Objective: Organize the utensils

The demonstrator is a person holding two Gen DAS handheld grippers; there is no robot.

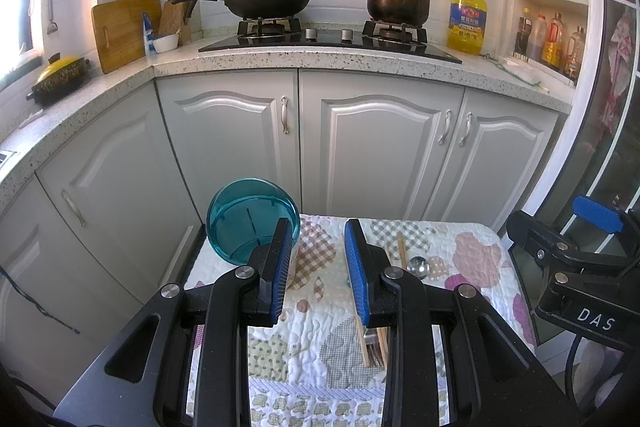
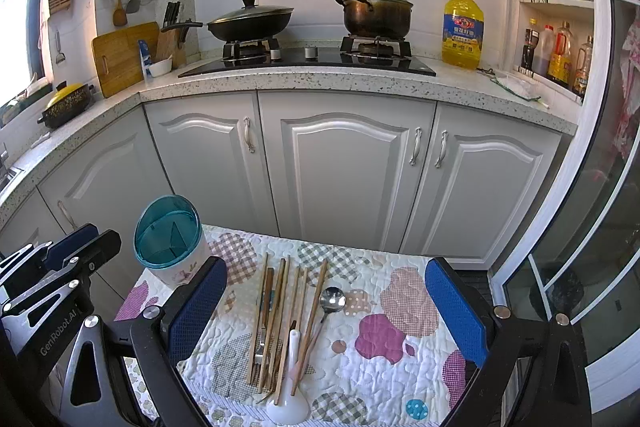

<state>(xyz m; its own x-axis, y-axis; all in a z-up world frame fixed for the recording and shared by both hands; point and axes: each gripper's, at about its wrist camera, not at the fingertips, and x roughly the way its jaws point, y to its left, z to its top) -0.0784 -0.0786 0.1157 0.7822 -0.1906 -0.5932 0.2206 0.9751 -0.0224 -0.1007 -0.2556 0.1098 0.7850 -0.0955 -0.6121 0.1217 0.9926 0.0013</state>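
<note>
Right gripper [image 2: 324,311] wide, tilted down over chopsticks [image 2: 280,323]

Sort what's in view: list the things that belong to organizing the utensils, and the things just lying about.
For the job: utensil holder, wooden chopsticks, metal spoon, white spoon, fork, all on the quilted mat.

Lying about: wok, stockpot, oil jug, cutting board, knife block.

Fork [image 2: 261,347] half hidden under chopsticks [image 2: 276,315]
</note>
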